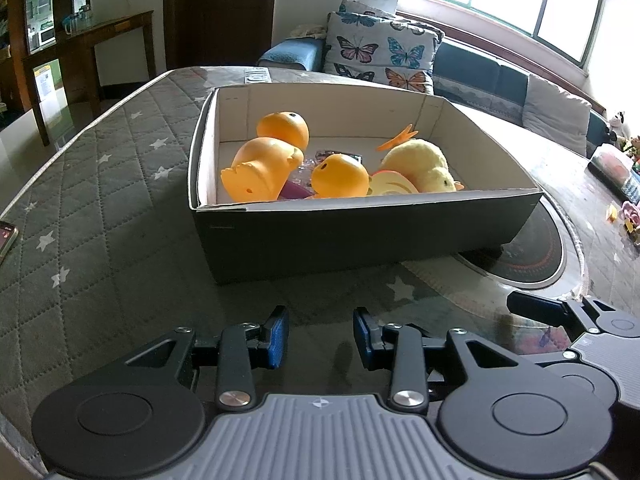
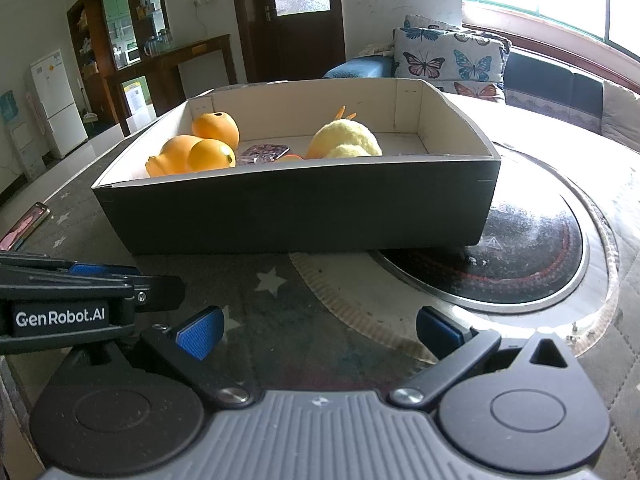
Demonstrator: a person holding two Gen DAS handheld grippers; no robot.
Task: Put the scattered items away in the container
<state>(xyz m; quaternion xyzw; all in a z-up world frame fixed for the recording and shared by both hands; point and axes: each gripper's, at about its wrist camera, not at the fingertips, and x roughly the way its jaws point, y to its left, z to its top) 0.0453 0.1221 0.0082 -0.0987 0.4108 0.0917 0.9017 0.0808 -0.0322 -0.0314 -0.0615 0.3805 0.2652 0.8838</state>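
Note:
A dark cardboard box (image 1: pixel 360 228) with a pale inside stands on the table ahead of both grippers; it also shows in the right wrist view (image 2: pixel 296 208). Inside lie orange rubber ducks (image 1: pixel 264 168), a yellow plush chick (image 1: pixel 420 160), a purple item and a small packet (image 2: pixel 264 151). My left gripper (image 1: pixel 320 336) is open and empty, low over the table in front of the box. My right gripper (image 2: pixel 320 332) is open wide and empty, just right of the left one, whose body shows in the right wrist view (image 2: pixel 80 292).
A quilted grey star-pattern cover (image 1: pixel 100 208) lies under glass on the table. A round inset hotplate (image 2: pixel 520 248) sits partly under the box's right corner. A phone (image 2: pixel 24 226) lies at the left edge. Small items (image 1: pixel 624 184) sit far right. A sofa with butterfly cushions (image 1: pixel 384 52) stands behind.

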